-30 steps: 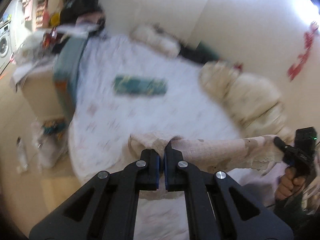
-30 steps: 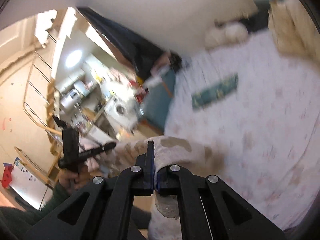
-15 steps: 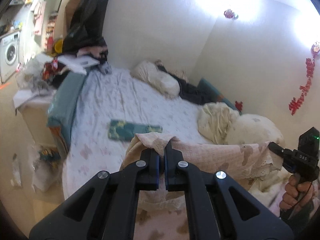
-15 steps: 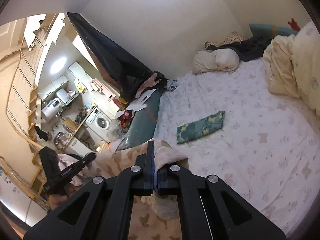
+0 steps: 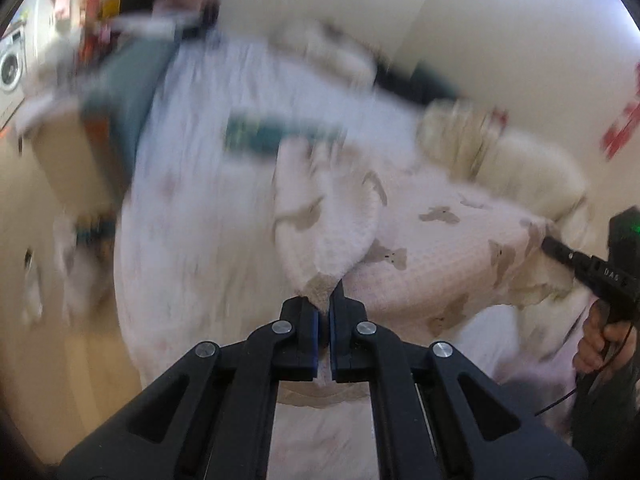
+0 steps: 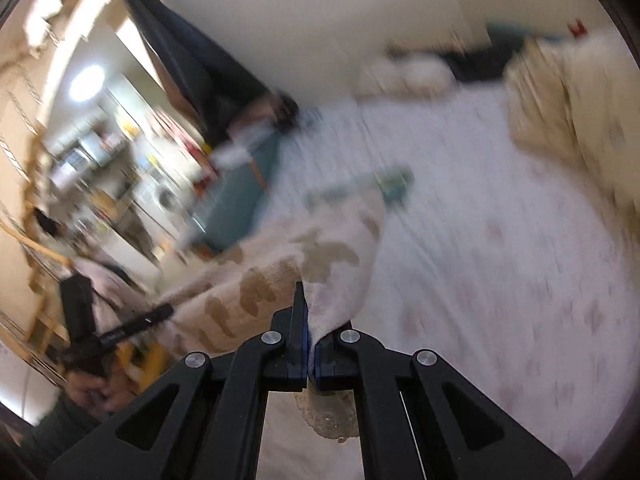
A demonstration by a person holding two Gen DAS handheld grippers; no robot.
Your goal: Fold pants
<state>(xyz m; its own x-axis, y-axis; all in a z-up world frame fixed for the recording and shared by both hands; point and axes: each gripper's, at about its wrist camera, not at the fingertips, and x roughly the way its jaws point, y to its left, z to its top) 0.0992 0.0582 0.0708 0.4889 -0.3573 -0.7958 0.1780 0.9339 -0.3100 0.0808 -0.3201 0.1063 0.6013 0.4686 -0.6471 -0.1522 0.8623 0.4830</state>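
The pants (image 5: 432, 256) are pale pink with brown animal shapes and a lace hem. They hang stretched between my two grippers above the bed. My left gripper (image 5: 325, 312) is shut on one end of the pants. My right gripper (image 6: 309, 334) is shut on the other end of the pants (image 6: 280, 280). The right gripper also shows at the right of the left wrist view (image 5: 560, 254), and the left one at the left of the right wrist view (image 6: 160, 314). Both views are blurred by motion.
The bed (image 5: 192, 216) has a white flowered sheet. A folded green cloth (image 5: 260, 134) lies on it. A cream quilt (image 5: 520, 156) and pillows (image 6: 412, 72) are at the far side. A teal box (image 6: 236, 200) and clutter stand beside the bed.
Both grippers have swung down and forward with the pants, and the cloth now billows out over the bed. Both stay shut on it.
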